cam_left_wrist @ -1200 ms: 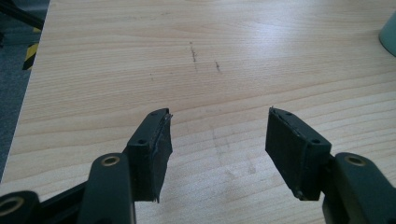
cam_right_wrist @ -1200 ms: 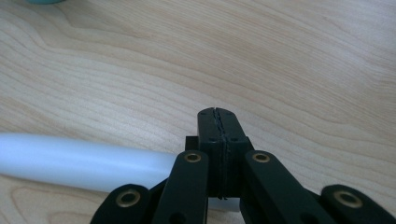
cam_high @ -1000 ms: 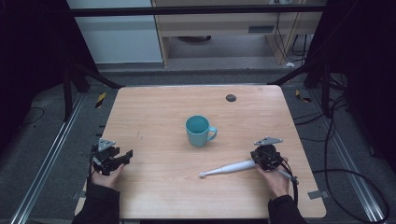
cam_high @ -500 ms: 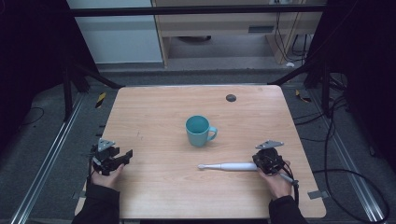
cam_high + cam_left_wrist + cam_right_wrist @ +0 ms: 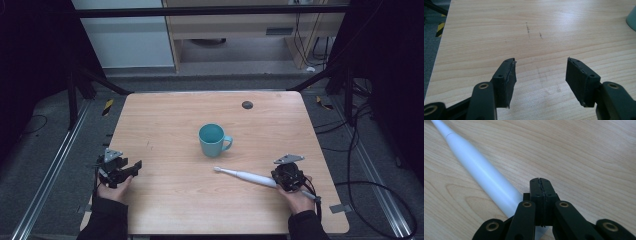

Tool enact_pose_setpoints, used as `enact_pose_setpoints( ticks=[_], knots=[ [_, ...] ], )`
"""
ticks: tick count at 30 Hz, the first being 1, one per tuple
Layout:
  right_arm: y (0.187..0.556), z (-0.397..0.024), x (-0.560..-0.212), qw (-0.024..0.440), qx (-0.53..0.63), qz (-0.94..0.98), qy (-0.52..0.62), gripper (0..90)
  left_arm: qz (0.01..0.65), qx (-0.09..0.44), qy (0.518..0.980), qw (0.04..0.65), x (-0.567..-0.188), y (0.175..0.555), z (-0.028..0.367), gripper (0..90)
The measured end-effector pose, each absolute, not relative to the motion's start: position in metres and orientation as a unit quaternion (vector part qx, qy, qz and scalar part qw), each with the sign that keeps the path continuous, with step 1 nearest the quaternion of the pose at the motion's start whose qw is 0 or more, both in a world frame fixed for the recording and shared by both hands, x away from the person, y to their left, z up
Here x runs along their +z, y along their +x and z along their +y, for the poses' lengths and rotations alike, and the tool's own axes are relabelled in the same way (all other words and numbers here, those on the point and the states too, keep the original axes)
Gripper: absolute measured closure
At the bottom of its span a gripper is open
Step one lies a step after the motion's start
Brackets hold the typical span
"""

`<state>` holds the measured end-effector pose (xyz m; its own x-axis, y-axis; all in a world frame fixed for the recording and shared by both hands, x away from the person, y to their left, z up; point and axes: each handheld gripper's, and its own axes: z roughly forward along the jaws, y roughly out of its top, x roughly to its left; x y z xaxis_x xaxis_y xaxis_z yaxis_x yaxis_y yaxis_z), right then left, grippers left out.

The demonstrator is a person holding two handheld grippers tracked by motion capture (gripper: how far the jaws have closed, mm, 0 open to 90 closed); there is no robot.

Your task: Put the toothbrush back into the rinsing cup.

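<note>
Your wooden table [image 5: 165,125] carries a teal mug [image 5: 212,139], a white electric toothbrush [image 5: 245,176], and a small dark disc [image 5: 247,104].

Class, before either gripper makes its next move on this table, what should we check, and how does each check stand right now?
1. Left gripper open with nothing between its jaws: ok.
2. Right gripper jaws closed together: ok.
3. Right gripper actually clamping the white toothbrush: cannot tell; its handle runs beside and under the jaws.
4. Teal mug upright, apart from the brush tip: ok.
5. Mug contents: cannot tell.
6. Bare table between left gripper and mug: ok.
</note>
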<state>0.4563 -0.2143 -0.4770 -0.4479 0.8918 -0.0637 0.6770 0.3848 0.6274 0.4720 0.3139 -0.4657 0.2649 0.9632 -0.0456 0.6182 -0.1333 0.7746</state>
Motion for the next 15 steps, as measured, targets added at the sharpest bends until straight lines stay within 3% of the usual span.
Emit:
enact_pose_setpoints(
  ticks=[15],
  knots=[
    [0.444,-0.216,-0.477,0.196,0.268,0.812,0.481,89.4,0.556,0.244,0.711,0.354,-0.465,0.472,0.314,40.7]
  ],
)
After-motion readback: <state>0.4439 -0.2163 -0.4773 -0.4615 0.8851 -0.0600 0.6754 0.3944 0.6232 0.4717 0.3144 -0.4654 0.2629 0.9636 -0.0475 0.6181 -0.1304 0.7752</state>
